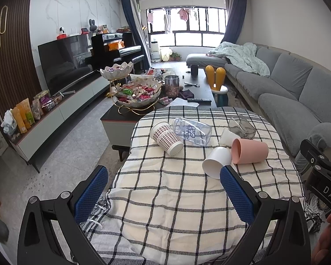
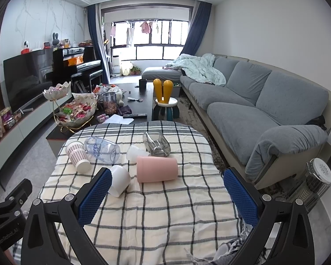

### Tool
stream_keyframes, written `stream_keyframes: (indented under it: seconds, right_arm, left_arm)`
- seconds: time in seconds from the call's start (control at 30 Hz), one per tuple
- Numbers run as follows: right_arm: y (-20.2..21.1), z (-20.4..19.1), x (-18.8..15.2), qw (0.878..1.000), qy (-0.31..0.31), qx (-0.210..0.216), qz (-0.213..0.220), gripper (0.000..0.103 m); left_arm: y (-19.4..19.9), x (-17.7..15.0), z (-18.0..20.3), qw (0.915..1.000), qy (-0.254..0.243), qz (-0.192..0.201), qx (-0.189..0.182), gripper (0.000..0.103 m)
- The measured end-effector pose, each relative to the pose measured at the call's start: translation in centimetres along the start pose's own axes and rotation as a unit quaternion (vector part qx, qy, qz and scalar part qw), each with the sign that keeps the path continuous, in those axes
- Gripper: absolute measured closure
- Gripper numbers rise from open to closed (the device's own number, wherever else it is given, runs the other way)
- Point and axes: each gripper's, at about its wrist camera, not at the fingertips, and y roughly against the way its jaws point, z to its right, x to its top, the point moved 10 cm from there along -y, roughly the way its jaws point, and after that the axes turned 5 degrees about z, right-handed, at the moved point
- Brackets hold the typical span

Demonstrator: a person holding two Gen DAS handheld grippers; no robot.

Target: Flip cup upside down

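Several cups lie on their sides on a checked cloth (image 1: 165, 198) over a small table. A patterned paper cup (image 1: 166, 138) (image 2: 78, 156), a clear printed cup (image 1: 192, 131) (image 2: 102, 149), a white cup (image 1: 216, 162) (image 2: 119, 183), a pink cup (image 1: 249, 151) (image 2: 156, 169), a small translucent white cup (image 1: 227, 138) (image 2: 135, 152) and a grey clear cup (image 1: 241, 127) (image 2: 156, 144). My left gripper (image 1: 163, 190) is open and empty, near the white cup. My right gripper (image 2: 167, 192) is open and empty, just before the pink cup.
A dark coffee table (image 1: 200, 88) with snack bowls (image 1: 139, 95) and a jar stands beyond the cloth-covered table. A grey sofa (image 2: 253, 110) runs along the right. A TV cabinet (image 1: 61, 108) runs along the left. A heater (image 2: 315, 181) stands at the right.
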Motion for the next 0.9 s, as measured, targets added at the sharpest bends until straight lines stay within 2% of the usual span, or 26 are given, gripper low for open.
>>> stream_keyframes:
  seconds: [0.9]
  right_arm:
    - [-0.21, 0.08, -0.12, 1.0, -0.001, 0.0, -0.001, 0.001]
  left_arm:
    - [0.12, -0.11, 0.43, 1.0, 0.001, -0.003, -0.002, 0.0]
